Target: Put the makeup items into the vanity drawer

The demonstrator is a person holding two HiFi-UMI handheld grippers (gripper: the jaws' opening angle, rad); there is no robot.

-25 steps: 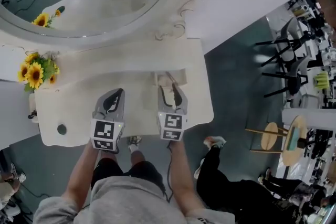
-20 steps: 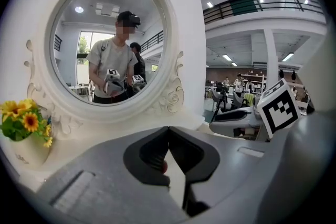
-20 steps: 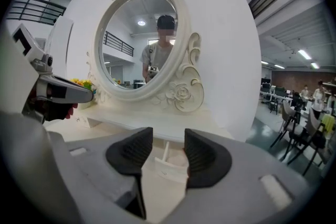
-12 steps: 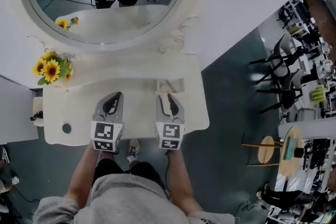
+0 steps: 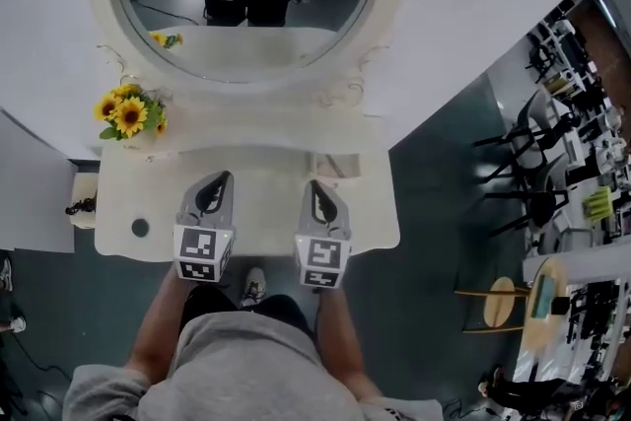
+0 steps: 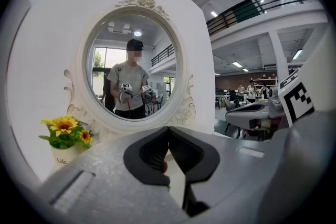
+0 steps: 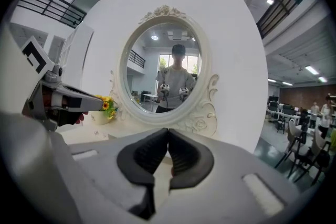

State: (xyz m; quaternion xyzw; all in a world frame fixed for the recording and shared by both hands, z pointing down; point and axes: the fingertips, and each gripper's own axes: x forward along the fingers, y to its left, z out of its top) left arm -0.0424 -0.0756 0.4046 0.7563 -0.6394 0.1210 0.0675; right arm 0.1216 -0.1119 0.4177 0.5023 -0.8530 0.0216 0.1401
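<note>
**Vanity set, at present**

- Counter (image 5: 264, 212): cream top, scalloped near edge, mostly bare.
- Mirror (image 5: 246, 35): oval, carved frame, at the far side. It reflects the person and both claws.
- Sunflowers (image 5: 130, 113): in a small pot at the far left corner.
- Disc (image 5: 140, 228): small, dark and round, at the near left. What it is cannot be told.
- Drawer (image 5: 335, 165): probably the small boxed fitting at the far right of the counter, just beyond the right claw. Whether it sits fully home cannot be told.
- Makeup items: none visible on the counter. Judged to be already inside the drawer.
- Left claw (image 6: 168, 131): jaws together with nothing gripped, held above the near middle of the counter and pointing at the mirror.
- Right claw (image 7: 168, 132): jaws have just closed, tips meeting with nothing between them. It is held beside the left claw and apart from it, nearer the drawer.

**Step in hand (judged):** finishing off, with both claws lifted clear.

**Handling notes**
- Confirm the drawer front sits flush. If it stands proud, press with the closed right tips squarely at its middle so it does not skew.
- Check the disc at the near left before calling the counter done, since it may be an overlooked item.
- Keep both claws low and away from the sunflowers and the mirror frame.
- Draw back toward the near edge rather than sweeping sideways.
</note>
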